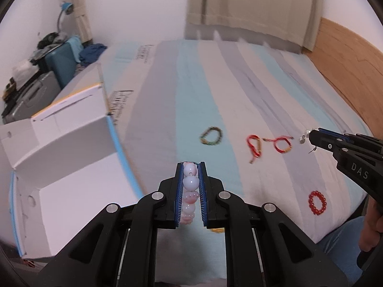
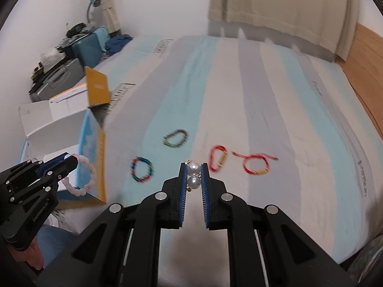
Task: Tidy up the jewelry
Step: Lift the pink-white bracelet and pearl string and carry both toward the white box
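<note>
Right now, through the left wrist camera, I am seeing the left gripper [image 1: 190, 165] with its jaws drawn narrow and clamping a pink bead bracelet [image 1: 190, 183]; the beads are running in a line between the two blue pads, from the tips back toward the camera. Off to the left, the open white box [image 1: 71, 174] is sitting on the striped bed [image 1: 167, 110]. Ahead on the bed, a green braided bracelet [image 1: 211, 135], two red cord bracelets [image 1: 255, 147] [image 1: 282, 143] and a red bead bracelet [image 1: 317, 202] are lying apart from one another. At the right edge, the right gripper [image 1: 311, 135] is holding pearl earrings [image 1: 305, 136] at its tip, above the bed.

Through the right wrist camera, I am seeing the right gripper [image 2: 194, 166] with its jaws narrow and pinching the pearl earrings [image 2: 194, 174], one pearl at the very tips and the other just behind it between the pads. At the lower left, the left gripper [image 2: 71, 161] is holding the pink bead bracelet [image 2: 79, 181] by one side, the loop hanging down in front of the box [image 2: 92, 148]. A dark multicoloured bracelet [image 2: 141, 169] is lying on the bed [image 2: 287, 110] near the box, with the green one [image 2: 176, 138] beyond it and the red cords [image 2: 217, 158] [image 2: 256, 165] to the right.
</note>
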`<state>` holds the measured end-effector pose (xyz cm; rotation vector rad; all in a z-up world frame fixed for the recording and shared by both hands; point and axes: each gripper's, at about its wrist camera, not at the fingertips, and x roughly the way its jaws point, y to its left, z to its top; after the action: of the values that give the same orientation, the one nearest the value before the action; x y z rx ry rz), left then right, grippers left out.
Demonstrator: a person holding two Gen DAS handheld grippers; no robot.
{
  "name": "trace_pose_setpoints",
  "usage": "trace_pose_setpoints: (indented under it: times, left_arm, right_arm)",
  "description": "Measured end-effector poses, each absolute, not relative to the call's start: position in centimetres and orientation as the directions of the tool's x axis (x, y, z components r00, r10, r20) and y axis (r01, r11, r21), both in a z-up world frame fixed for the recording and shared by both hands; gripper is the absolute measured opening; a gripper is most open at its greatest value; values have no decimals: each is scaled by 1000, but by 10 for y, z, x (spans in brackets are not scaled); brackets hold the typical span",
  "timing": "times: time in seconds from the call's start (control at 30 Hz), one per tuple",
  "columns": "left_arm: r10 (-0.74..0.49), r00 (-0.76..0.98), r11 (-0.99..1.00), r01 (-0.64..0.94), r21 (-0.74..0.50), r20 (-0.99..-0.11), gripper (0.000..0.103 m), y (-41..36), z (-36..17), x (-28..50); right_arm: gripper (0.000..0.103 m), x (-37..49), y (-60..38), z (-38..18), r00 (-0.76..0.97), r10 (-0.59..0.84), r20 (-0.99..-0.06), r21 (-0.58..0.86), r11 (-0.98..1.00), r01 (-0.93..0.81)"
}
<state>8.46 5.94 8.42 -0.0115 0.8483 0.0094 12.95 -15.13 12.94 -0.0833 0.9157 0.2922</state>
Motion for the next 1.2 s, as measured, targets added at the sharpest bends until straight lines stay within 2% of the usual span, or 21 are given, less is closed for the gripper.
trace_pose_setpoints:
  times: [0.4, 0.7, 0.93, 1.2]
  left_arm:
    - [112, 668, 987, -161, 5, -736, 11, 162, 104, 65]
    - [187, 630, 960, -279, 5, -754, 11, 235, 95, 40]
    - [223, 566, 931, -366, 0, -794, 11, 287, 66, 23]
    - [214, 472, 905, -425, -8, -855, 11, 323, 18, 19]
  right_arm:
    - [11, 128, -36, 156, 561, 310, -767, 47, 900, -434]
    - [11, 112, 49, 153, 510, 381, -771, 52, 836, -547]
    - [11, 101, 105, 127, 444, 403, -801, 56, 788, -613]
    - [11, 108, 137, 71, 358, 353, -865, 54, 773, -632]
